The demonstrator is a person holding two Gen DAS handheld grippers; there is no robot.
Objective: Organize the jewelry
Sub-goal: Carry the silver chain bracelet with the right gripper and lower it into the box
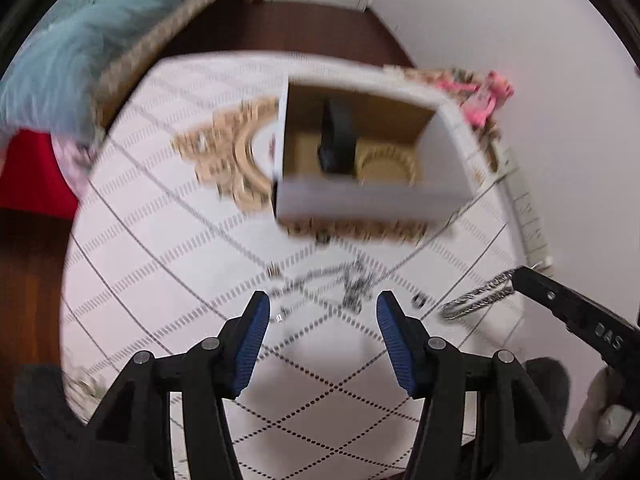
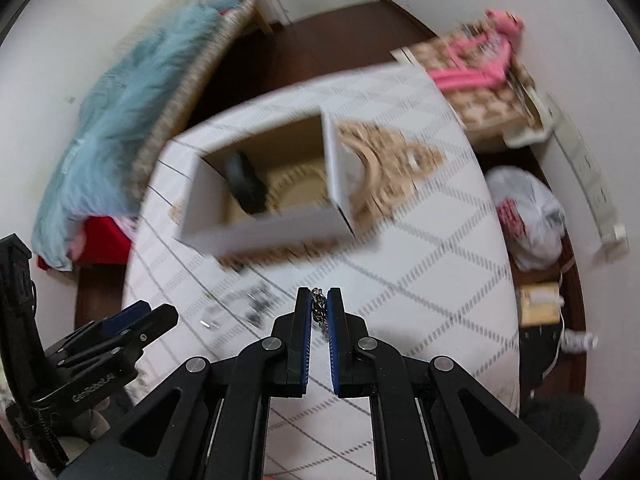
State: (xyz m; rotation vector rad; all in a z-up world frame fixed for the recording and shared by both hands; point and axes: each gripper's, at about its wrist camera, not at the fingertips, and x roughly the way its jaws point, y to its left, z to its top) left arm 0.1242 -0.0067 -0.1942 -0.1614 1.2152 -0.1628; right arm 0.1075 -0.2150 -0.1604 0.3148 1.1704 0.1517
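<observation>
A white open box point(image 1: 372, 196) with a brown inside stands on the round patterned table point(image 1: 160, 240); it holds a black object point(image 1: 336, 140) and a gold ring-shaped piece point(image 1: 386, 166). Loose silver chains point(image 1: 348, 284) lie in front of it. My left gripper point(image 1: 322, 314) is open and empty above the chains. My right gripper point(image 2: 320, 304) is shut on a silver chain bracelet point(image 2: 319, 308), which also shows in the left wrist view point(image 1: 478, 296) hanging from the fingers, right of the pile. The box also shows in the right wrist view point(image 2: 272, 232).
A tan ornate mat point(image 1: 228, 152) lies under and beside the box. A patterned bag with pink trim point(image 2: 480, 76) sits at the table's far edge. A teal blanket on a wicker chair point(image 2: 132, 96) and a plastic bag point(image 2: 528, 216) are off the table.
</observation>
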